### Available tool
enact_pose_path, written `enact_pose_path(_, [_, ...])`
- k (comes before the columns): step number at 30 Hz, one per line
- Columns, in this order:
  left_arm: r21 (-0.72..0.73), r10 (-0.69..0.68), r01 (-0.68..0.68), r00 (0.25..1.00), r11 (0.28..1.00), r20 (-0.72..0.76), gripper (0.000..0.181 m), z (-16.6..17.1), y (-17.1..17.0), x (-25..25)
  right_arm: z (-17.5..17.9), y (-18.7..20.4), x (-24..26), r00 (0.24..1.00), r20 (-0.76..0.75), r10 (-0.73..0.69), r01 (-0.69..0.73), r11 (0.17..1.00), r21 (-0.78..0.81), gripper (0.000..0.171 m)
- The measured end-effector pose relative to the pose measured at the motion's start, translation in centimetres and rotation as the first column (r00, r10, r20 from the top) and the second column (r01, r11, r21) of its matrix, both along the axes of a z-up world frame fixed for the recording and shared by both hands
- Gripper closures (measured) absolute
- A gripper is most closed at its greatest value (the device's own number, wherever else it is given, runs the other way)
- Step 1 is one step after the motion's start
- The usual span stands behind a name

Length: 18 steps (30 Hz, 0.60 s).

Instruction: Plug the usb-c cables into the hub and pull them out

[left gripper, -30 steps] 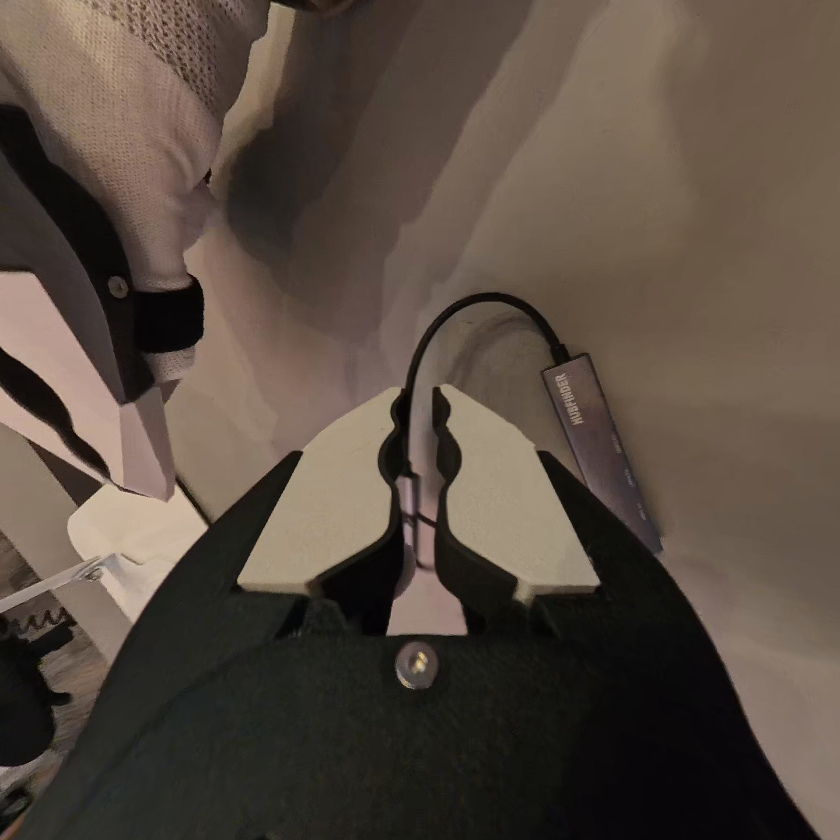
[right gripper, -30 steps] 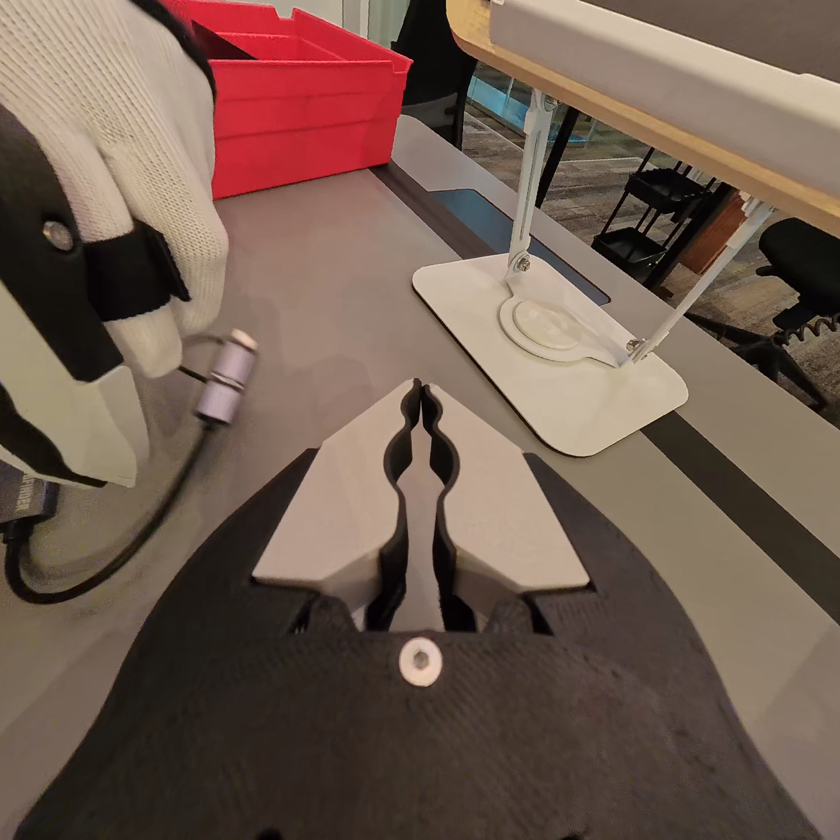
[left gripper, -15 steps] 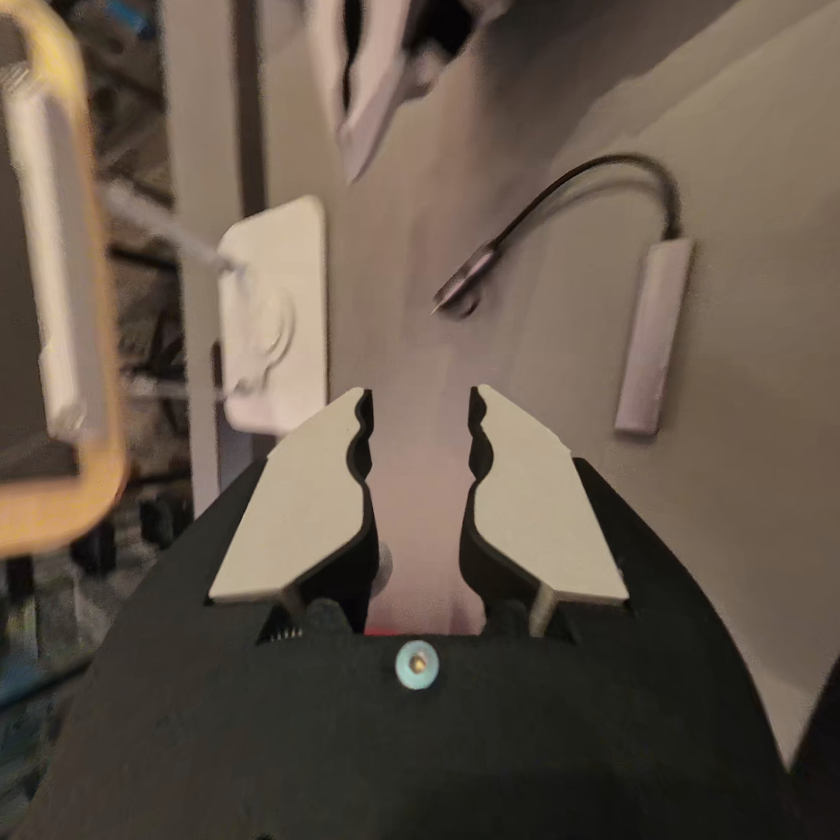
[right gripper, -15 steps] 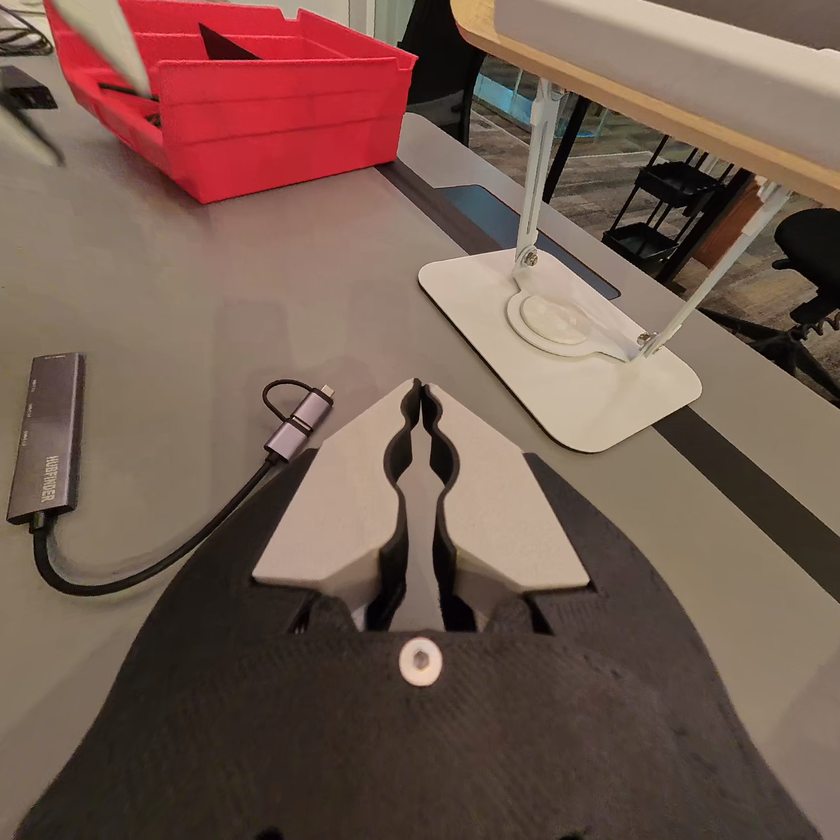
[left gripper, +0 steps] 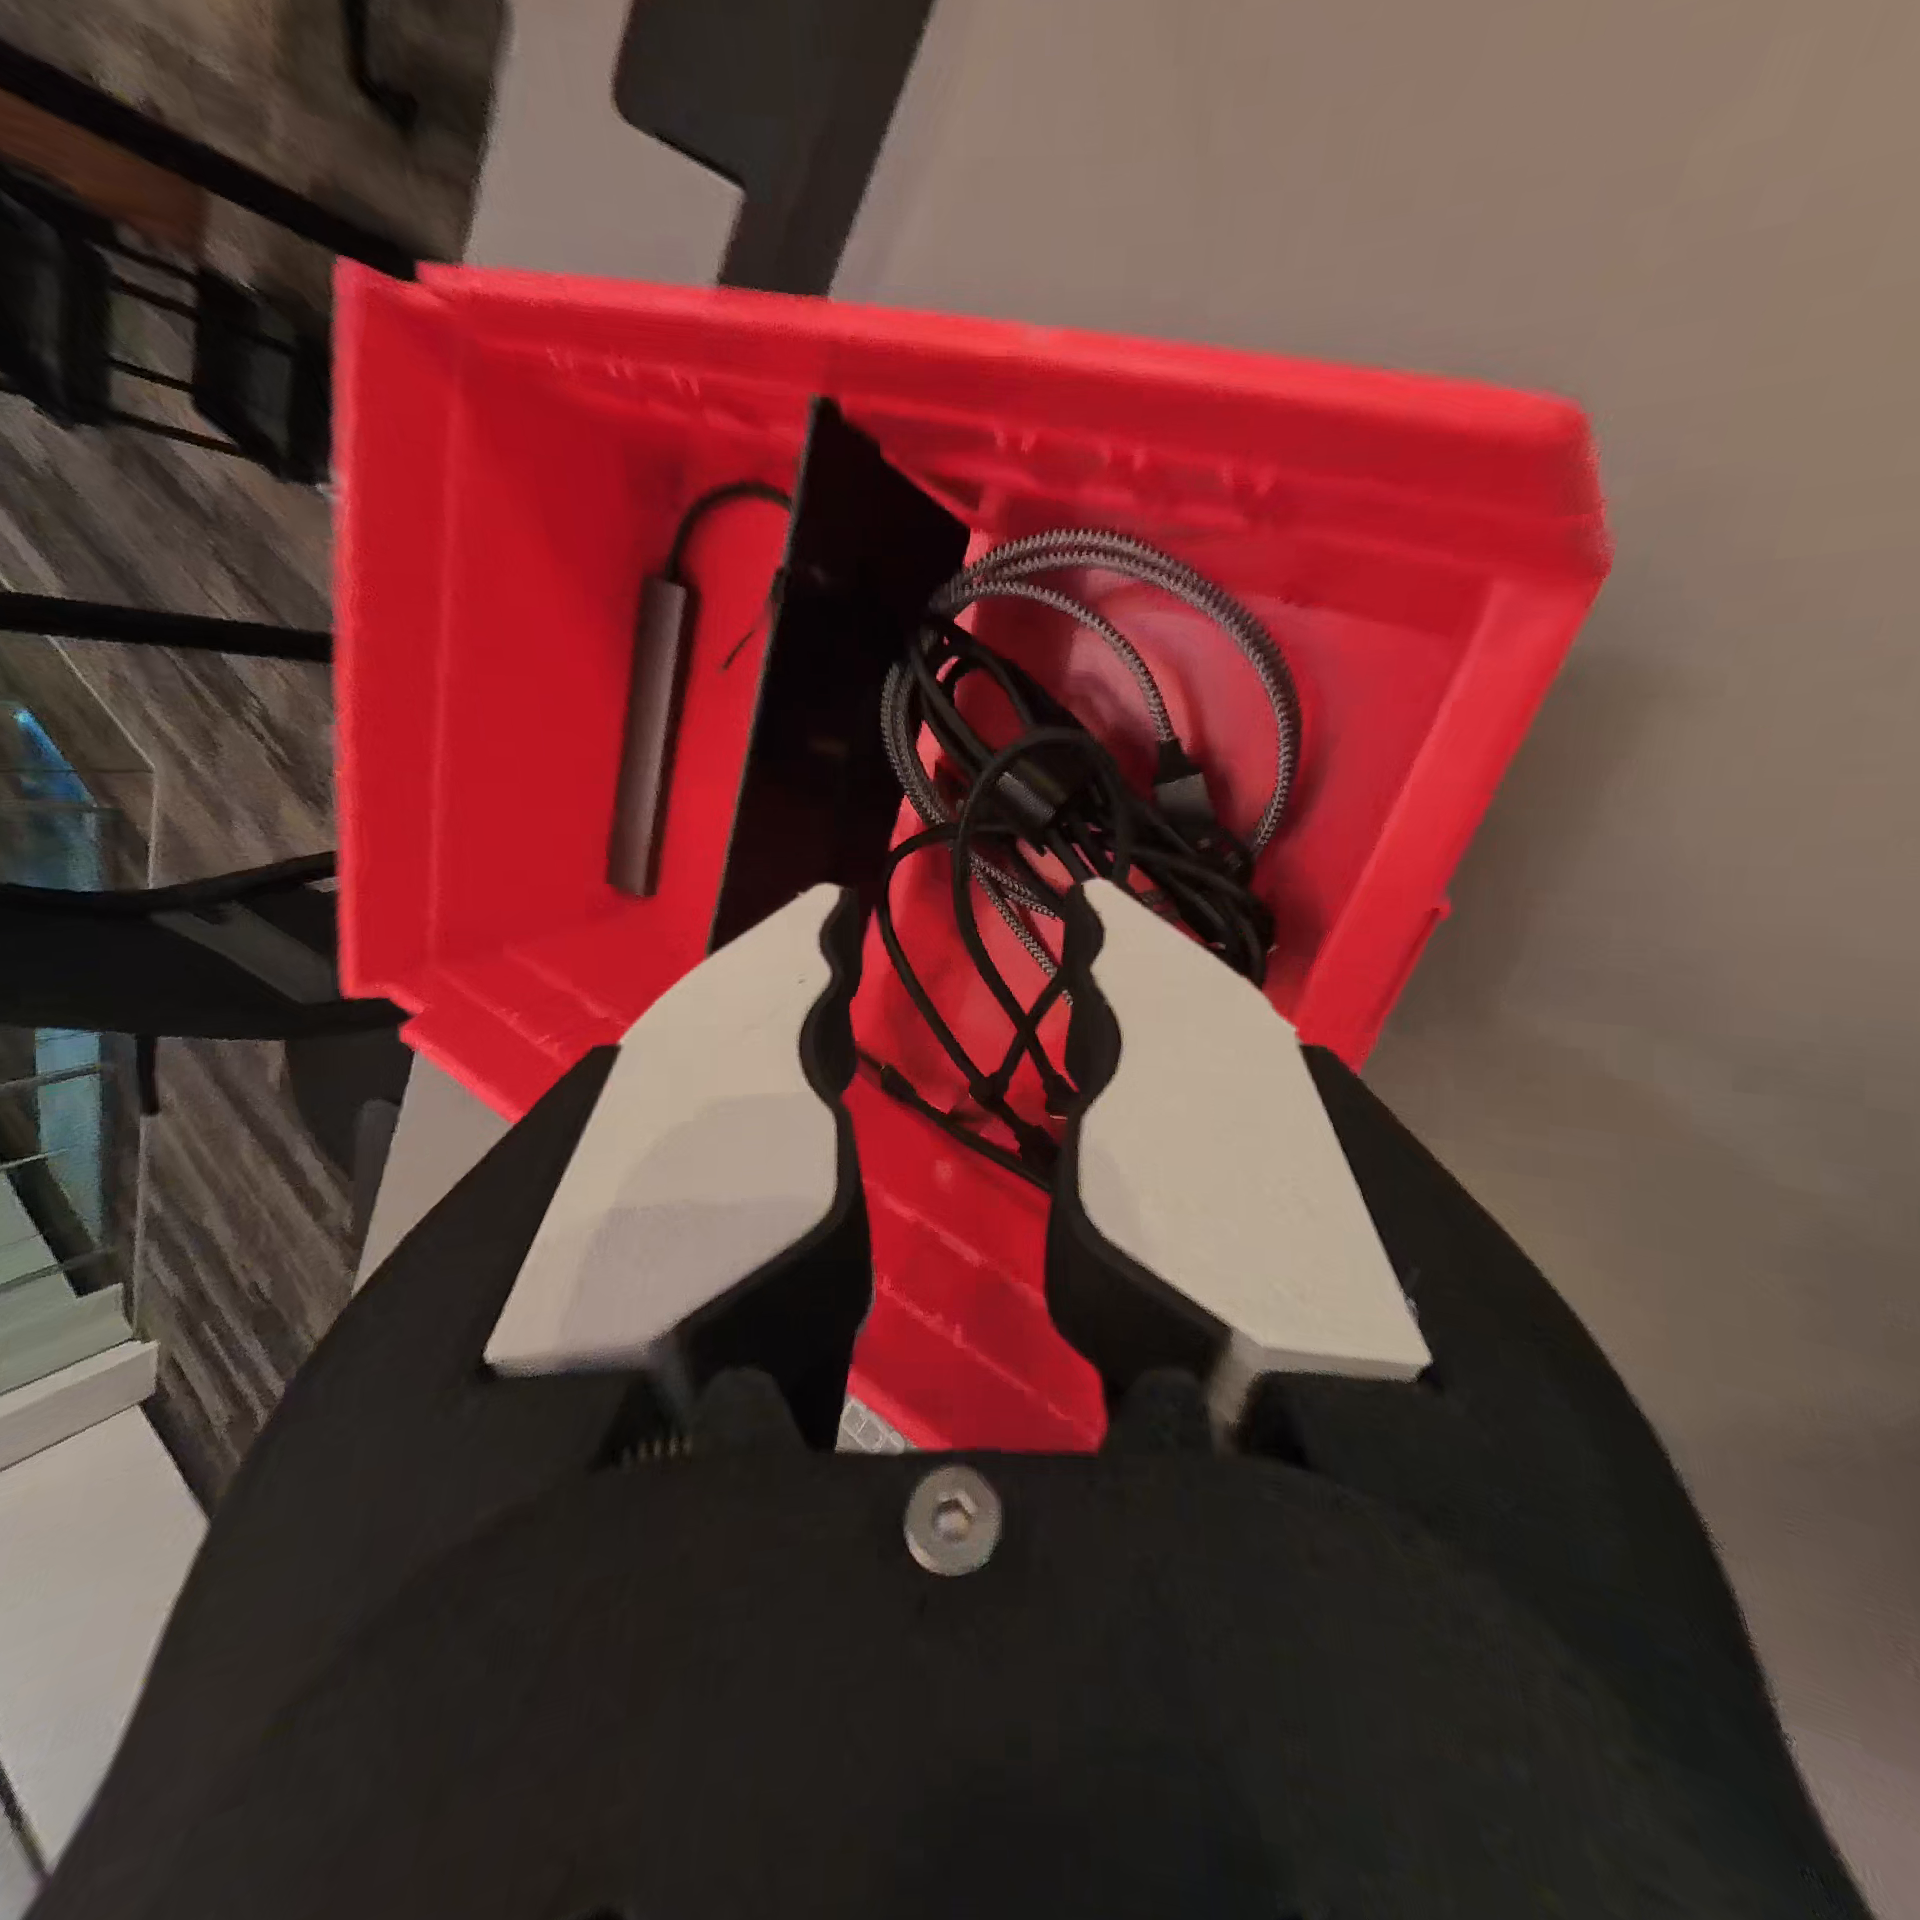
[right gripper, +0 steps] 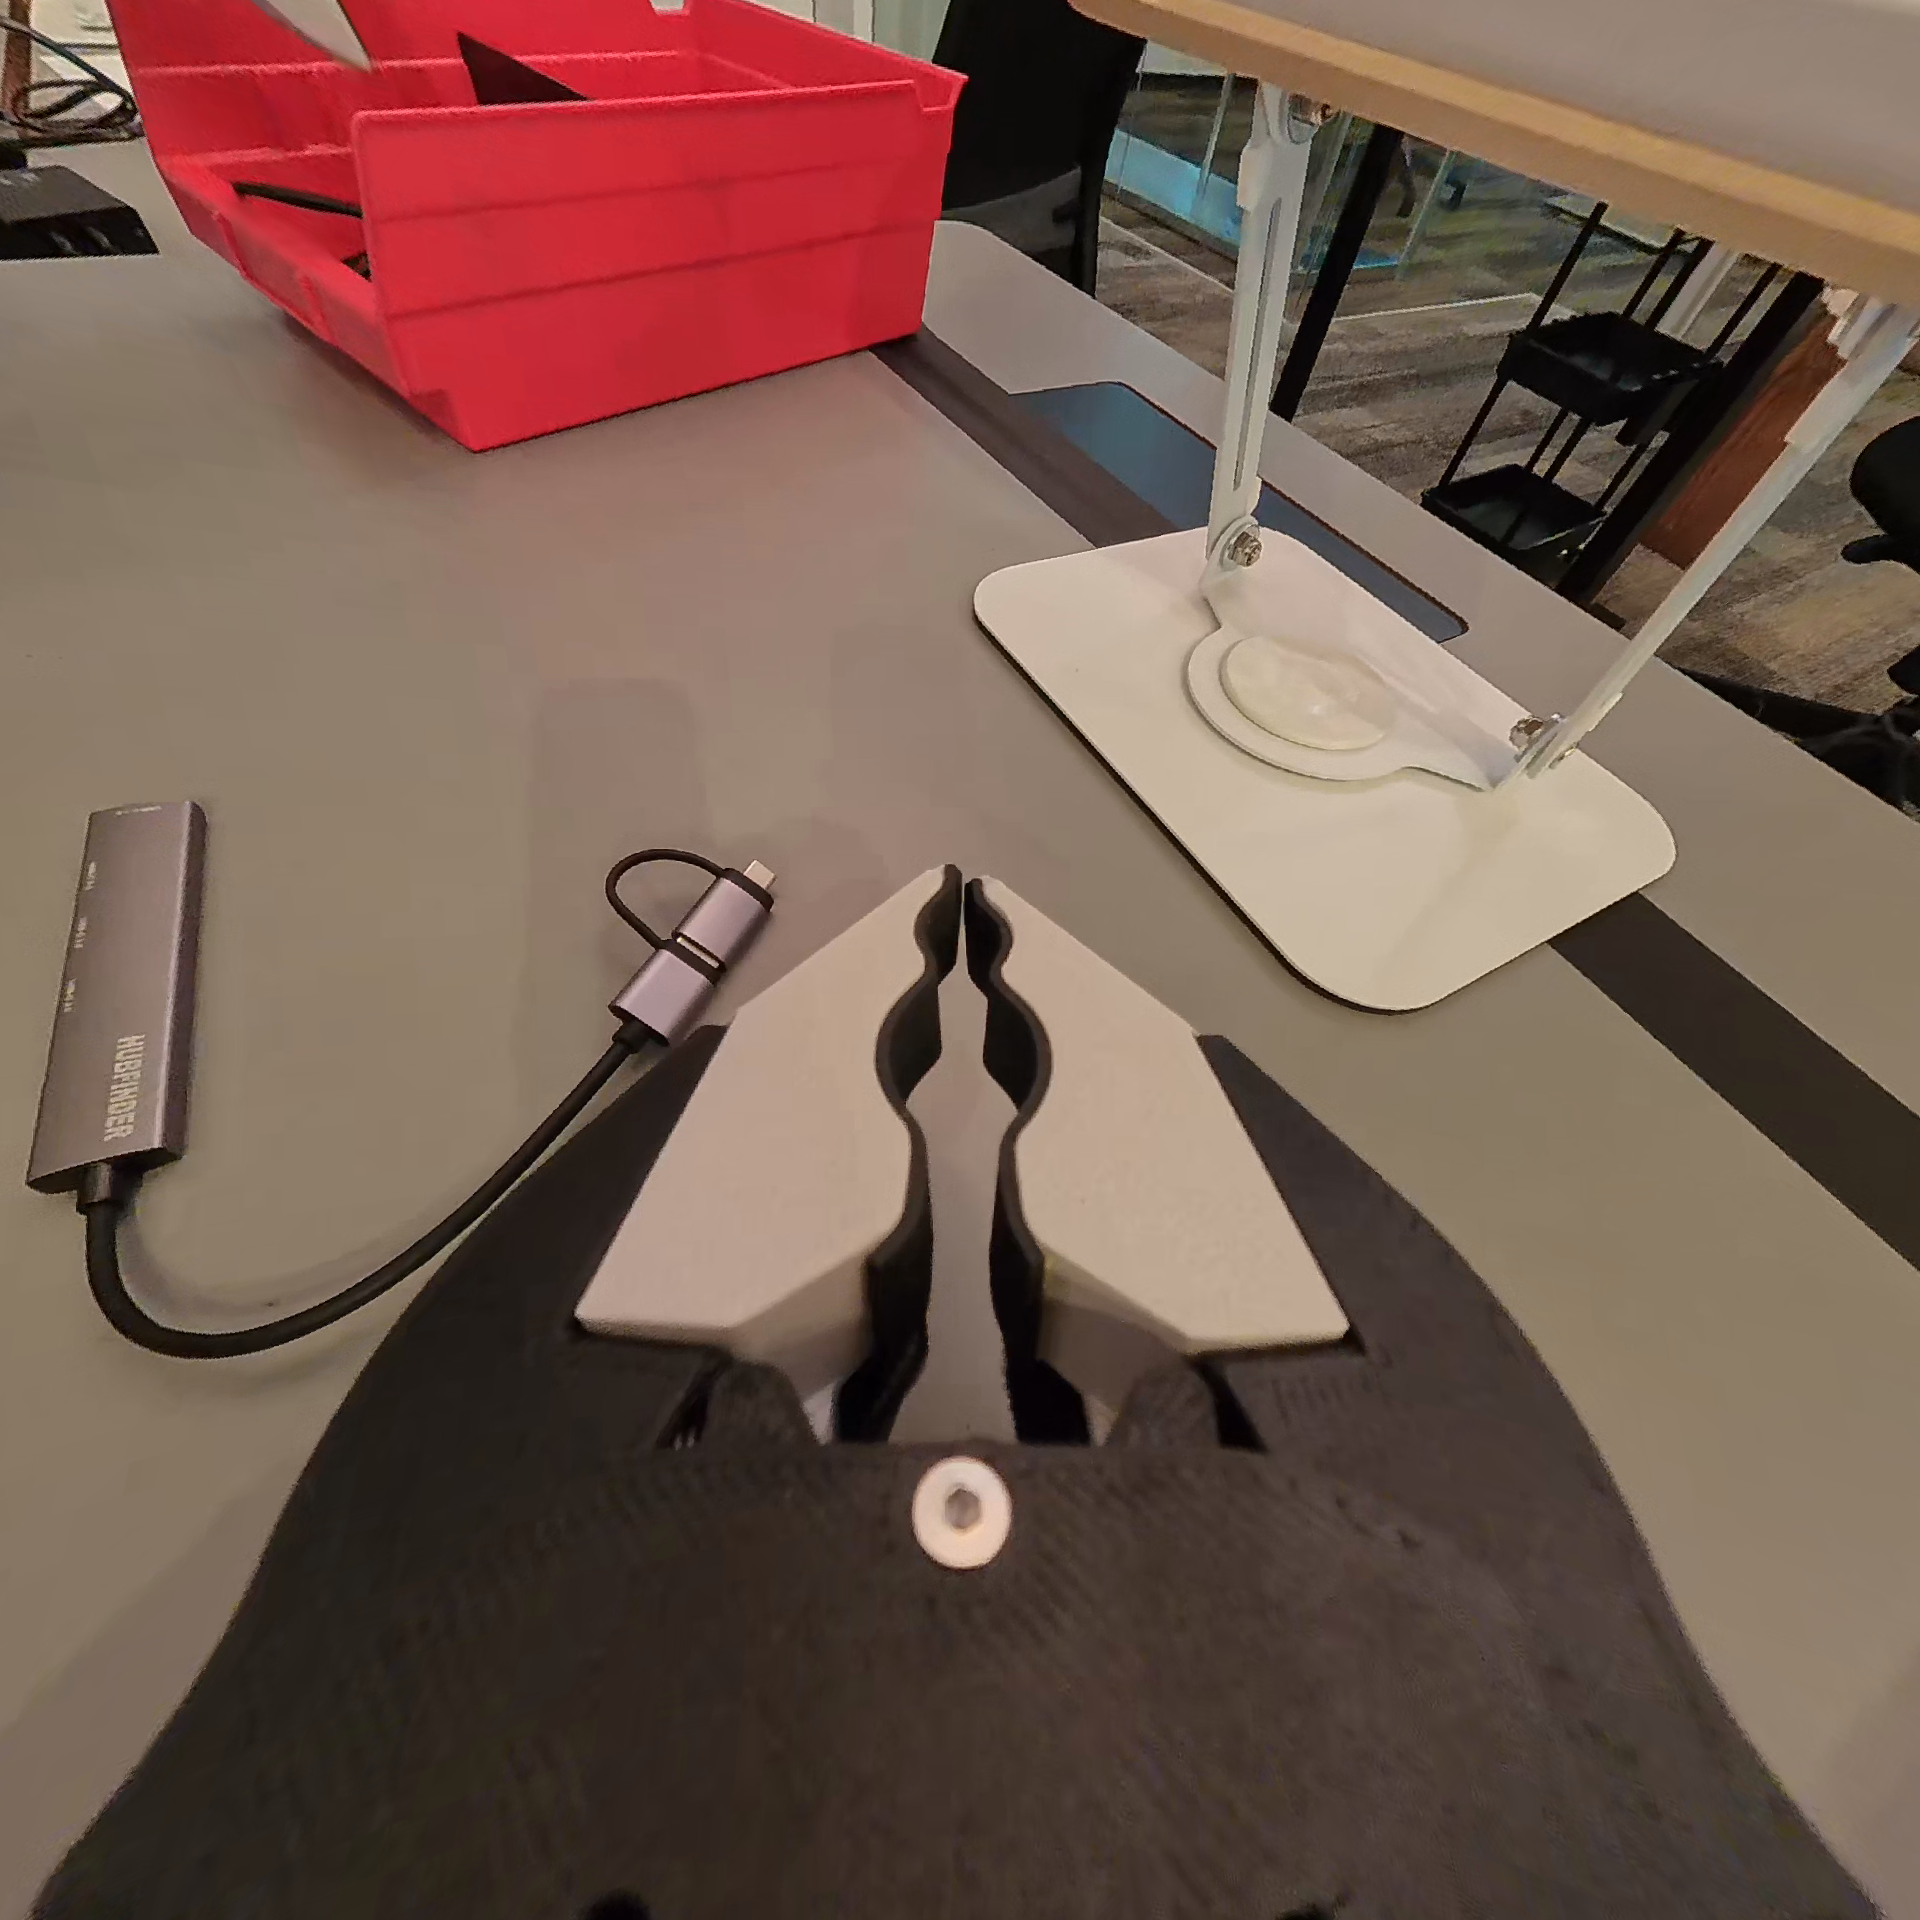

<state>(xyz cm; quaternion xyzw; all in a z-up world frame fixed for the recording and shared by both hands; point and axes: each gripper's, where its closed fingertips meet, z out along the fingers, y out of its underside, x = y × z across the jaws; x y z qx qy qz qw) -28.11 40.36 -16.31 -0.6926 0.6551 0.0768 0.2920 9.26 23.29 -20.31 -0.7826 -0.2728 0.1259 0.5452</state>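
A grey hub point(right gripper: 120, 987) lies on the grey table at the left of the right wrist view, its black lead curving to a grey plug point(right gripper: 694, 951) just left of my right gripper point(right gripper: 956, 894). That gripper is shut and empty, low over the table. My left gripper point(left gripper: 961, 920) is open and empty above a red bin point(left gripper: 436, 644). The bin holds a tangle of black and braided cables point(left gripper: 1081, 790) right of a black divider point(left gripper: 831, 665), and a second dark hub point(left gripper: 649, 738) left of it.
The red bin point(right gripper: 644, 239) stands at the back left of the table. A white stand base point(right gripper: 1340, 790) with slanted legs sits at the right under a wooden shelf point(right gripper: 1538, 135). A black strip point(right gripper: 1714, 1049) runs along the table. Chairs and a cart stand beyond the edge. The left gripper's tips are roughly 40 centimetres from the right gripper's. My right gripper is the nearer one to the grey plug point(right gripper: 694, 951): about 8 centimetres, against 35 centimetres.
My left gripper let go of the hub's plug, opened, and swung away to hover over the red bin. The hub and lead now lie loose on the table. The right gripper stayed shut.
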Motion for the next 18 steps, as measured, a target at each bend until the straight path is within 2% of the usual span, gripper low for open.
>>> enact_pose_path(1, [-0.020, -0.005, 0.004, 1.000, 1.000, -0.026, 0.144, -1.1, 0.3, 0.0, 0.0, 0.0, 0.0, 1.000, -0.002, 0.001, -0.001, 1.000, 0.000, 0.171])
enact_pose_path(4, [-0.026, -0.002, 0.000, 0.997, 1.000, -0.080, 0.151, -3.6, 1.8, 0.0, 0.0, 0.0, 0.0, 1.000, -0.004, 0.002, -0.002, 1.000, -0.002, 0.171])
enact_pose_path(6, [0.017, 0.004, -0.002, 0.996, 1.000, -0.088, 0.171, -4.3, 3.0, 0.0, 0.0, 0.0, 0.1, 1.000, -0.005, 0.003, -0.003, 1.000, -0.001, 0.171])
enact_pose_path(8, [0.023, 0.009, -0.007, 0.997, 1.000, -0.072, 0.177, -4.3, 3.1, -0.1, 0.1, 0.0, 0.1, 1.000, -0.010, 0.002, -0.002, 1.000, 0.002, 0.171])
enact_pose_path(12, [0.108, 0.029, -0.033, 0.999, 0.994, 0.032, 0.177, -0.9, 3.2, -0.4, 0.3, 0.0, 0.0, 1.000, -0.022, 0.009, -0.009, 1.000, 0.003, 0.171])
enact_pose_path(18, [0.258, 0.078, -0.144, 0.965, 0.955, 0.251, 0.177, 6.6, 3.9, -2.1, 0.1, 0.0, -0.5, 1.000, -0.013, 0.024, -0.024, 1.000, -0.002, 0.171])
